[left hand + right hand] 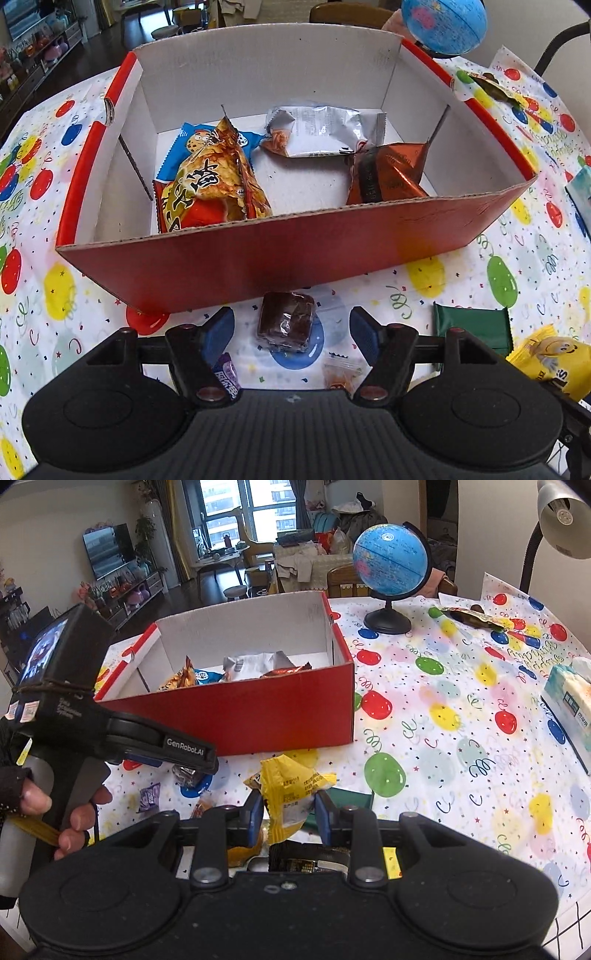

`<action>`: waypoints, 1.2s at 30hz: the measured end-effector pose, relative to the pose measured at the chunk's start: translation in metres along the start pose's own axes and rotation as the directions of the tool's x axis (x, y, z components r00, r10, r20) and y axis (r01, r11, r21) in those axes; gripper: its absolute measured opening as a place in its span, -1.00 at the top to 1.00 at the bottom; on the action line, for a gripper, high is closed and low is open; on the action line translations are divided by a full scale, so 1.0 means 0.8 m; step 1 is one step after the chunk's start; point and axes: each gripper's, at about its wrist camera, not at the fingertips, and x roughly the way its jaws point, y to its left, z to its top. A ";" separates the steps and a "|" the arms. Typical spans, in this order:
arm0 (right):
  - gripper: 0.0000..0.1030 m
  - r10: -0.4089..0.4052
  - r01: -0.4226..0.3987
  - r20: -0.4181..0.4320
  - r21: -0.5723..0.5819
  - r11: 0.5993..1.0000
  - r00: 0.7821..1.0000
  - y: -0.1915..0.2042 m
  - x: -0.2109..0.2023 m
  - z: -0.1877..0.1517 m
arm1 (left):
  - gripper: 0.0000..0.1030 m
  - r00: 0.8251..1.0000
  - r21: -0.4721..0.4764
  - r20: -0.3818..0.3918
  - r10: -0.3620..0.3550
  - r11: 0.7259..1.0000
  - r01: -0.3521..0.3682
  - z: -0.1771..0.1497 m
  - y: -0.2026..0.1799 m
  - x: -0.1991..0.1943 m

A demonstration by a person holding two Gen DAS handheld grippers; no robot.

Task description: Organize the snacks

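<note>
Red cardboard box [295,254] open-topped on the worktop [461,738], near wall just beyond the left hand-held gripper [291,328]; inside, a blue cookie pack [207,142] under an orange-brown chip bag [218,177] at the left, a silver packet [325,131] at the back, a copper foil pack [388,173] at the right, bare white floor between them. Left hand-held gripper spread wide, blue pads clear of the brown wrapped cake [286,321] lying between them on the balloon-print cloth, nothing gripped. Close around it a purple sachet [227,376], a small clear-wrapped candy [341,373], a green packet [474,325] and a yellow candy bag [554,360], leaving little free cloth near the fingers. Right hand-held gripper [290,812] pinched tight on the yellow candy bag [291,786], pads pressing its sides, bag upright and crumpled. Wide open cloth to the right of the box as far as a tissue pack [570,698]. Only in the right wrist view: the whole globe [391,561] on its black stand behind the box, a desk lamp [563,517], the living room with television and window, and a gloved hand [55,805] around the left tool's handle. Only in the left wrist view: the full box floor and the cake
</note>
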 end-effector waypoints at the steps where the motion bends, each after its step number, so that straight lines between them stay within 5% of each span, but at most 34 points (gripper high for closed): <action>1: 0.46 -0.001 0.001 -0.002 -0.001 1.000 1.000 0.000 0.001 -0.001 | -0.27 1.000 0.004 0.002 0.001 1.000 -0.001 0.000 0.000 0.001; 11: 0.46 -0.009 0.009 -0.007 0.013 1.000 1.000 -0.003 0.003 -0.001 | 0.40 1.000 -0.011 0.005 0.010 1.000 -0.010 -0.003 0.005 -0.001; 23: 0.46 -0.010 0.009 0.032 0.049 0.999 0.999 -0.014 -0.020 0.001 | 0.43 1.000 -0.046 0.020 -0.003 0.999 0.004 -0.010 0.012 -0.042; 36: 0.46 0.042 -0.051 0.129 0.069 0.996 0.991 -0.024 -0.060 0.022 | 0.43 0.984 -0.076 0.170 -0.053 0.995 0.067 -0.014 0.012 -0.150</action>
